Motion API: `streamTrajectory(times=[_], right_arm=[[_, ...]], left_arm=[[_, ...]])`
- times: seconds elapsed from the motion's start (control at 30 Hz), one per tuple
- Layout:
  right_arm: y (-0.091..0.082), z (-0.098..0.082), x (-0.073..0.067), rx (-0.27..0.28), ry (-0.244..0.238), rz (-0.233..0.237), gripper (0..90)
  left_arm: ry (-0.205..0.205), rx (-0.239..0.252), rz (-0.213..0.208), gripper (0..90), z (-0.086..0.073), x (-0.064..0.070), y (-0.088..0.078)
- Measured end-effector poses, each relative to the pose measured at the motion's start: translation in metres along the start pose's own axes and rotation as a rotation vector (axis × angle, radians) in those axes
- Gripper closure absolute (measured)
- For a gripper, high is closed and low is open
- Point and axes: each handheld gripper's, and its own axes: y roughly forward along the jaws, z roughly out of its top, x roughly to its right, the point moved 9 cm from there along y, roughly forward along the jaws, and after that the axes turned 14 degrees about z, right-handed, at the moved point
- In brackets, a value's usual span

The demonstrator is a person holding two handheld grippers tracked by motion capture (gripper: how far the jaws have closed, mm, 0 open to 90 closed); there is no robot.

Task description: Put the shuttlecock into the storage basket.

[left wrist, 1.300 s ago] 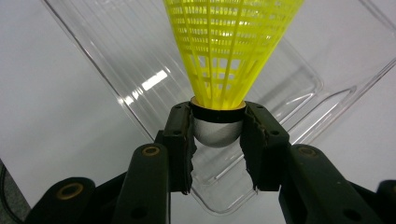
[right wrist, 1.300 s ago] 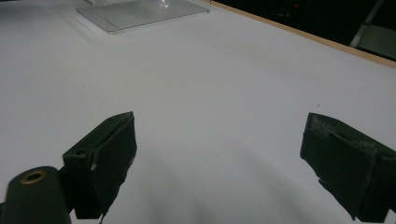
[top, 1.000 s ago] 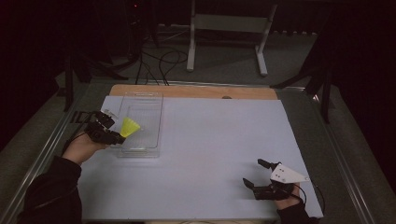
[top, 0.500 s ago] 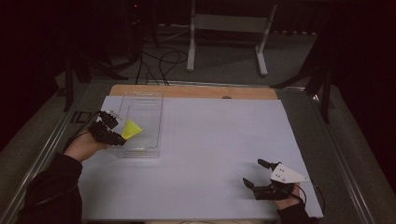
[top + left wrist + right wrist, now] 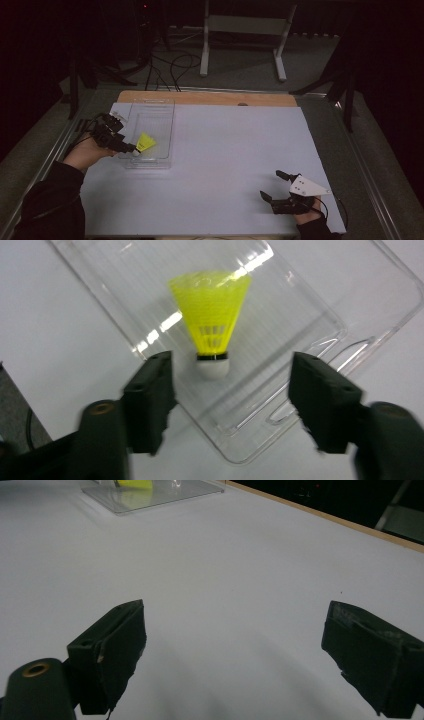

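Dim lab or recording studio: white-topped bench [image 5: 225, 165], black surroundings, cables [image 5: 170, 65] on grey floor, metal stand [image 5: 245, 30] behind.

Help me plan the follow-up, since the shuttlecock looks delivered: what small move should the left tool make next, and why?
Probably draw the left tool straight back, away from the clear tray. Its jaws have just been opening, and the yellow shuttlecock lies in the tray with gaps on both sides of its white cork, so nothing is gripped. Backing out straight should avoid nudging it.

Left claw [image 5: 131, 148]: jaws just opened, now parted, nothing gripped; held by an outstretched forearm.
Right claw [image 5: 272, 186]: jaws spread wide, held low.
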Motion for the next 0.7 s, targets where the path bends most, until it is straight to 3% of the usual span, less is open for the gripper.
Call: streamTrajectory(times=[0.27,0.47,0.53,0.7], right_arm=[[0.0002,-0.0001,0.0,-0.001,0.0,0.0,10.6],[0.0003,-0.0001,0.0,-0.001,0.0,0.0,10.6],[0.0003,0.0,-0.0001,0.0,0.001,-0.001,10.6],[0.0001,-0.0001,0.0002,0.0,0.0,-0.001,10.6]], left_arm=[[0.014,-0.01,0.029,16.5,0.0005,0.0033,0.0006],[0.012,-0.024,0.026,2.2,0.0005,0.0054,-0.0001],[0.008,-0.021,0.031,2.1,0.001,0.005,-0.0004],[-0.006,0.004,-0.003,0.0,0.0053,0.008,-0.0042]])
